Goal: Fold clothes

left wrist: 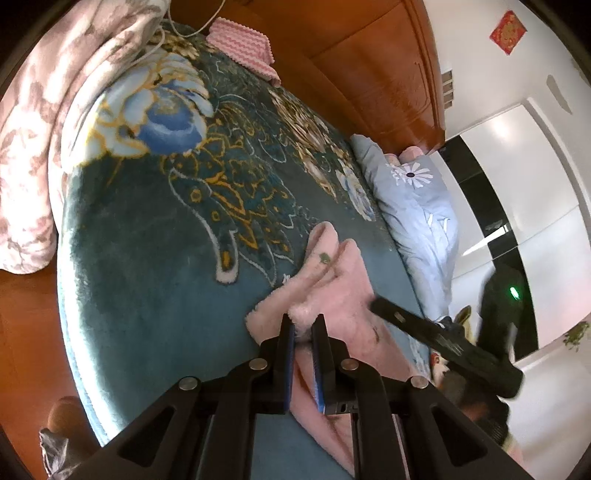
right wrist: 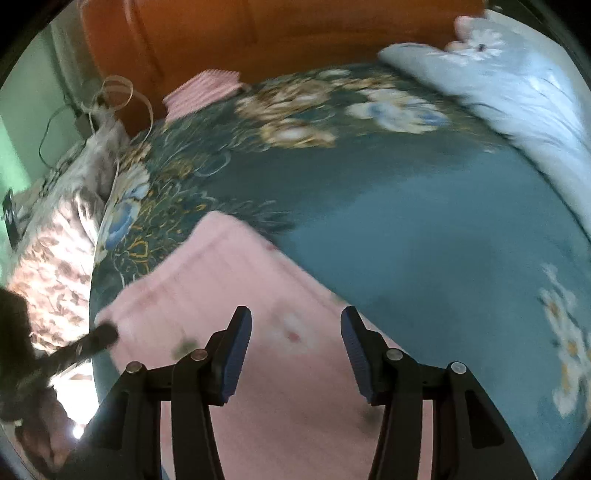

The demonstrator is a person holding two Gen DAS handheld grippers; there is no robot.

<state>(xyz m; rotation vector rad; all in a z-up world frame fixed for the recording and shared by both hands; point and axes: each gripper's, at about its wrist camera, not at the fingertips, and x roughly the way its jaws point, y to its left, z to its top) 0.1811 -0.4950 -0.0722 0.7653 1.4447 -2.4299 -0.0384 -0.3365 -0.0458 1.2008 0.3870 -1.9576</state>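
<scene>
The left gripper (left wrist: 303, 325) pinches the pink garment's (left wrist: 332, 291) fluffy edge, while the right gripper (right wrist: 295, 325) hangs over it, fingers apart.

Teal floral blanket (left wrist: 155, 236) over bed, orange wooden headboard (left wrist: 362, 66), white wall (left wrist: 476, 44)

Big teal floral blanket (left wrist: 147, 258) is covering the whole bed, blue and gold flowers all over it. A pink-brown flowery quilt (left wrist: 33, 129) is lying bunched along one edge, with a white cable (left wrist: 184, 29) trailing over it. A pink striped towel (left wrist: 242, 46) is sitting folded up by the wooden headboard (left wrist: 369, 74). A pale blue daisy-print duvet (left wrist: 417, 206) is lying heaped along the opposite edge. A red square decoration (left wrist: 506, 32) is hanging on the white wall.
</scene>
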